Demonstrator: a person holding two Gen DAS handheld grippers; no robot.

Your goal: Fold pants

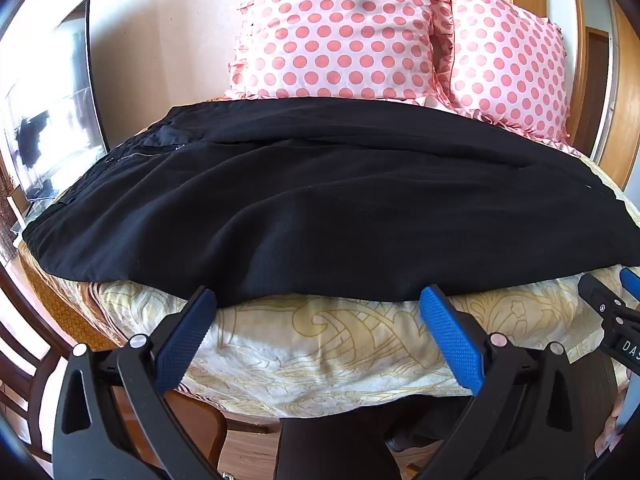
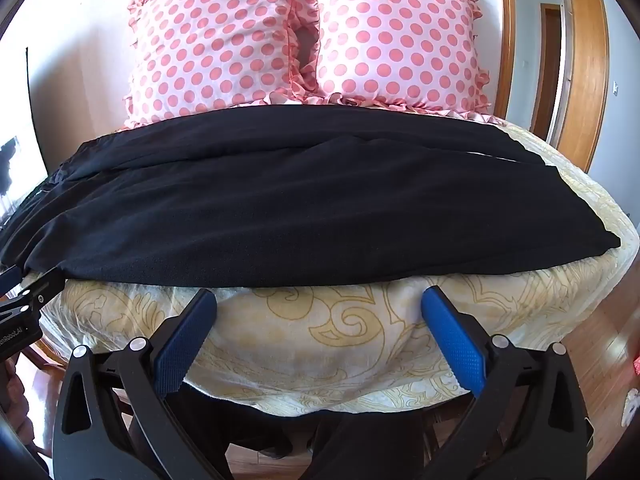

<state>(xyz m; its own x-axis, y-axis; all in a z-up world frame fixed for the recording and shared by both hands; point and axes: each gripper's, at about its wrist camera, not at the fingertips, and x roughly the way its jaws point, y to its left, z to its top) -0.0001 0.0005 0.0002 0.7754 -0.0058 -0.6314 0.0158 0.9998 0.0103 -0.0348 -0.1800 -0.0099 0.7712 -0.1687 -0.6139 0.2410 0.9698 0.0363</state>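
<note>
Black pants lie spread flat across a bed w/ a cream-and-gold patterned cover, long axis running 9 to 3 o'clock, i.e. crosswise to both cameras. Waist end w/ zipper sits toward 9 o'clock; leg ends toward 3 o'clock. One leg appears to lie partly over the other. Two pink polka-dot pillows stand behind at 12 o'clock.

Left gripper: jaws spread wide, holding nothing, tips right at the pants' near hem at 12 o'clock; touching or not, can't tell. Right gripper: jaws also released, empty, just short of the near hem, cover showing between.

Left is nearer the waist half, right nearer the leg ends. Likely next step, as a guess: each pinches the near edge straight ahead.
</note>
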